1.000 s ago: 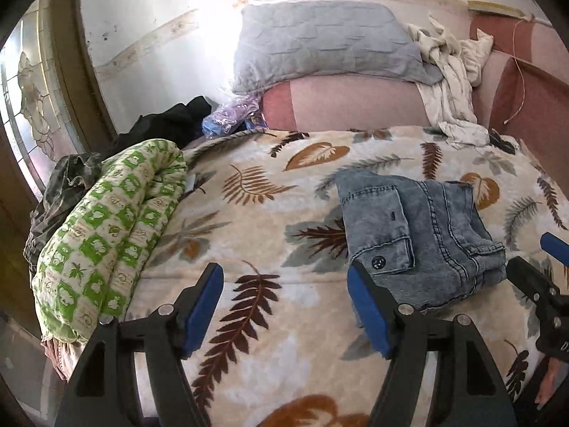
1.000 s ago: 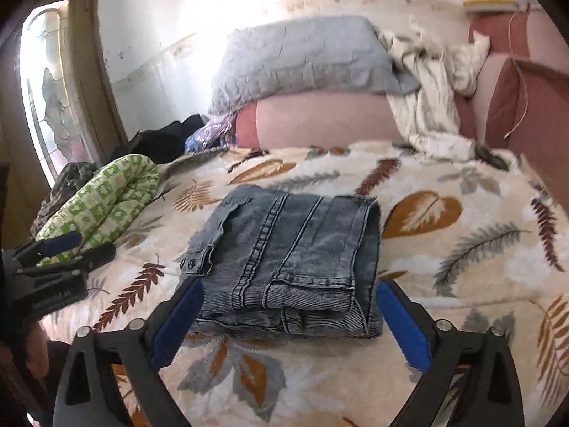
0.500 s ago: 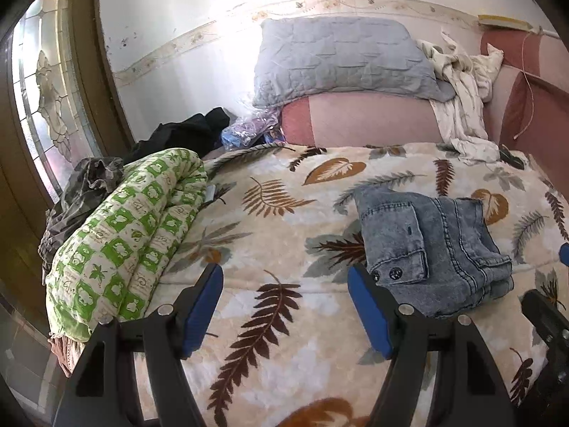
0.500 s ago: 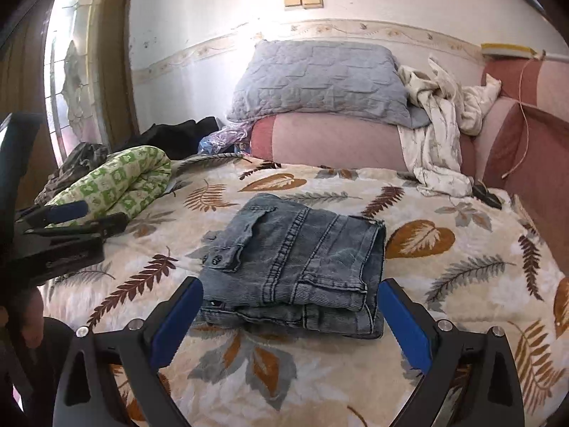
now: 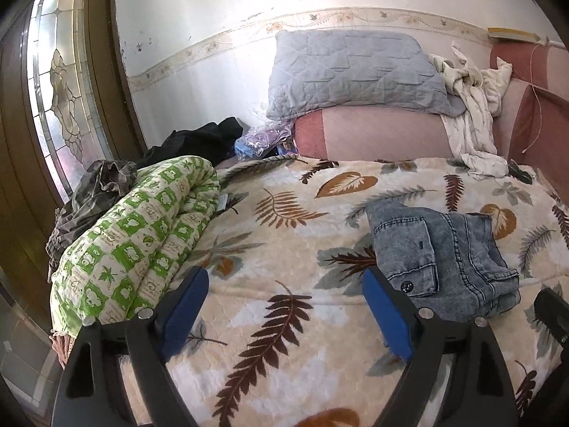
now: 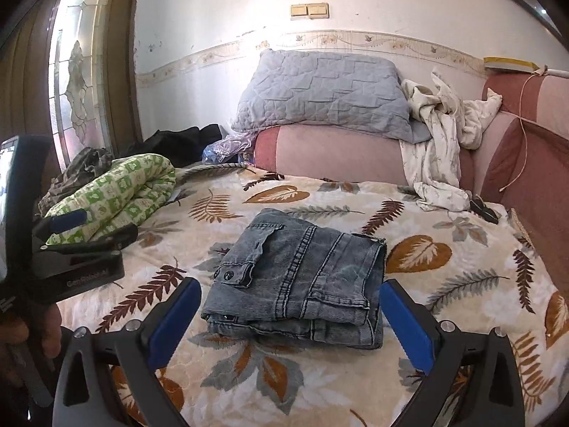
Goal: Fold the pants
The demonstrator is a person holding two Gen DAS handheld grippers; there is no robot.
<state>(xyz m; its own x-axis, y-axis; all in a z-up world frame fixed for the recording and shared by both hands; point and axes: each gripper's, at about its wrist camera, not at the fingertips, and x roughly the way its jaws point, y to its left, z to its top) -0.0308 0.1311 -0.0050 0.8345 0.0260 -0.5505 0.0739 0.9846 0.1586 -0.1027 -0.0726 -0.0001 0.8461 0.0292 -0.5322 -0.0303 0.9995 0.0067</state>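
Note:
The folded grey-blue jeans (image 6: 302, 277) lie in a compact stack on the leaf-print blanket (image 6: 444, 284), pocket flap and buttons facing up. My right gripper (image 6: 288, 295) hovers open just short of the stack's near edge, and its blue pads touch nothing. In the left wrist view the jeans (image 5: 441, 249) sit ahead and to the right. My left gripper (image 5: 282, 284) is over bare blanket (image 5: 284, 235) with its jaws opening and nothing between them. The left gripper (image 6: 85, 227) also shows at the left of the right wrist view, held by a hand.
A rolled green-and-white quilt (image 5: 142, 235) lies along the bed's left edge with dark clothes (image 5: 199, 142) behind it. A grey pillow (image 6: 327, 92) and a crumpled white garment (image 6: 441, 149) rest on the pink headboard. A wooden door with a glass pane (image 5: 60, 89) stands at left.
Both grippers have drawn back from the jeans, which now look smaller and farther off. The left gripper's jaws stand a little wider. The jeans have not moved.

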